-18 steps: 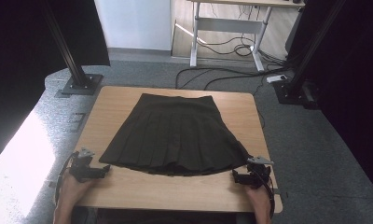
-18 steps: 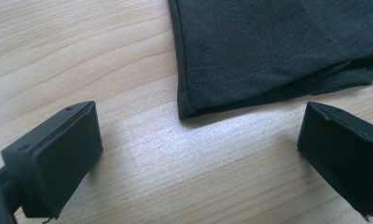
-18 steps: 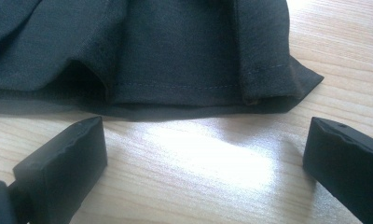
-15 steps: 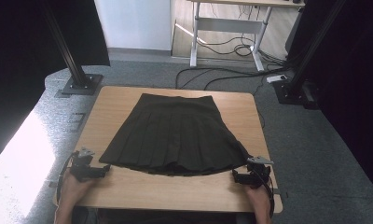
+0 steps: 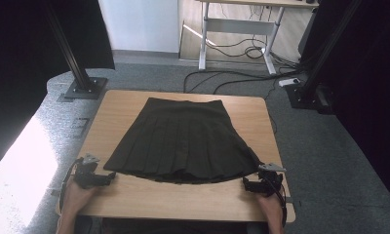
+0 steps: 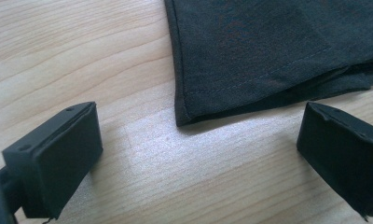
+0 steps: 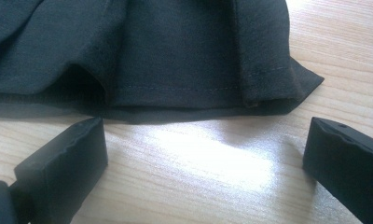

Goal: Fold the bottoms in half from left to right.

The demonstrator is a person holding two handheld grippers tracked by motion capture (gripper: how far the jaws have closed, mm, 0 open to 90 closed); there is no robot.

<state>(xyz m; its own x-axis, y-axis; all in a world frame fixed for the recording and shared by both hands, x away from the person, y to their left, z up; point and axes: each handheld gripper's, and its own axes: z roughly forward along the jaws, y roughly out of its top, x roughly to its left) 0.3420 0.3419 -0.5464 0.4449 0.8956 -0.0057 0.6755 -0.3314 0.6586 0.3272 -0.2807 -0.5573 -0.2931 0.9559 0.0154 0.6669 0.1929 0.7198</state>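
1 black pleated skirt lies on 1 wooden table. 2 grippers sit at the near edge: the left gripper and the right gripper, each with 2 black jaws. 2 hands hold them. 2 black stand posts rise at the far corners, 1 left, 1 right.

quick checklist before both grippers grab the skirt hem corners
1. Left gripper jaws wide apart, nothing between them: ok.
2. Right gripper jaws wide apart, nothing between them: ok.
3. Black pleated skirt spread flat on the wooden table, waistband at the far side: ok.
4. Left hem corner just ahead of the left jaws, not yet between them: not ok.
5. Right hem corner ahead of the right jaws, off towards one jaw: not ok.
6. Both fabric layers at each corner lined up: cannot tell.
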